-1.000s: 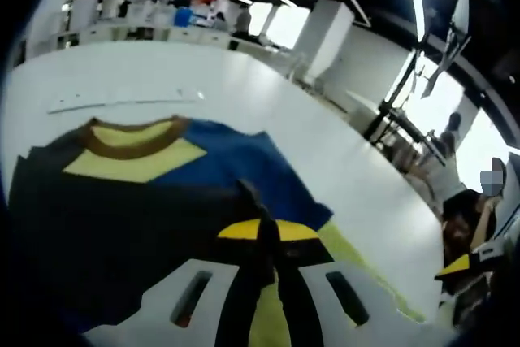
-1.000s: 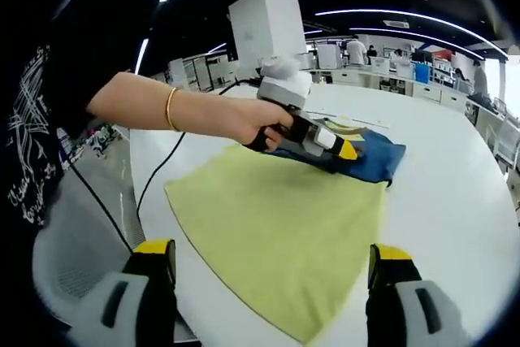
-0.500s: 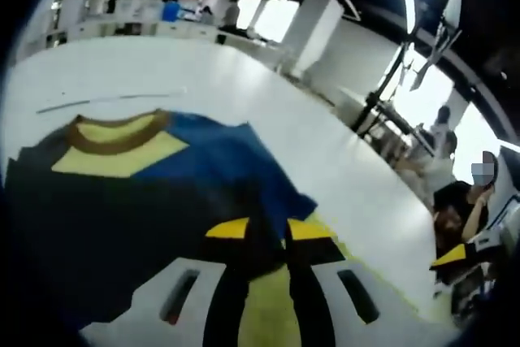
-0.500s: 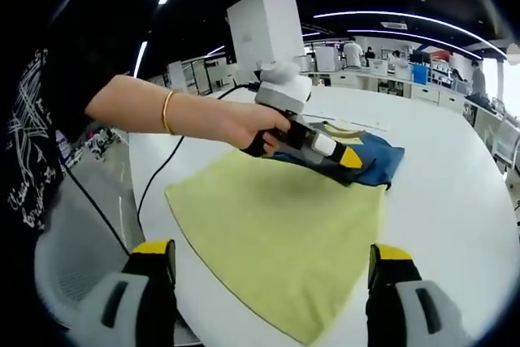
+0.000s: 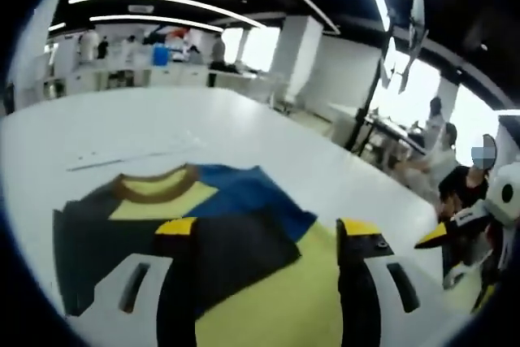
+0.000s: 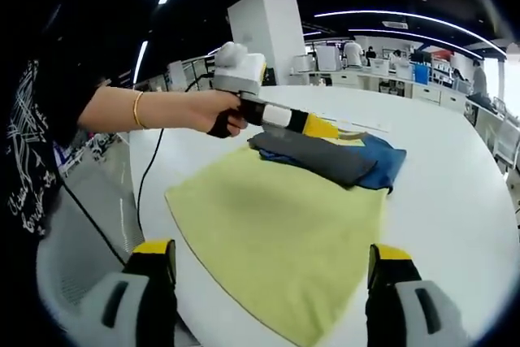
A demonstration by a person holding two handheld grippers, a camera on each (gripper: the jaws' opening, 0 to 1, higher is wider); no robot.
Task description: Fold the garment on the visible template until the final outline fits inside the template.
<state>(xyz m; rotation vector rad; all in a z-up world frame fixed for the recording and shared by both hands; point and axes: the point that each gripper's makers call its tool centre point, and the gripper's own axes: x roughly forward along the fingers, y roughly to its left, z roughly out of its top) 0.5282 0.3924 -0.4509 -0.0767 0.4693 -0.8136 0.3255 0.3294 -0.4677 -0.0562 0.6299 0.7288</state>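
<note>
A: Left gripper (image 6: 313, 127) status? It was clamped on the shirt (image 6: 325, 158) 1 s ago.

B: Jaws now spread, empty, lifted clear. Shirt lies folded at the far edge of the yellow mat (image 6: 276, 233) on the bench (image 6: 455, 193). Right gripper (image 6: 272, 282): wide open, holding nothing. Fold released; check outline.

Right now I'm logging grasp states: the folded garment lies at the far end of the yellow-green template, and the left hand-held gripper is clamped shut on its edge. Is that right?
Not quite. The folded garment does lie at the far end of the yellow-green template, but the left hand-held gripper is open and lifted clear of it. The left gripper view shows its jaws spread apart with nothing between them; the right gripper view shows it above the cloth.
</note>
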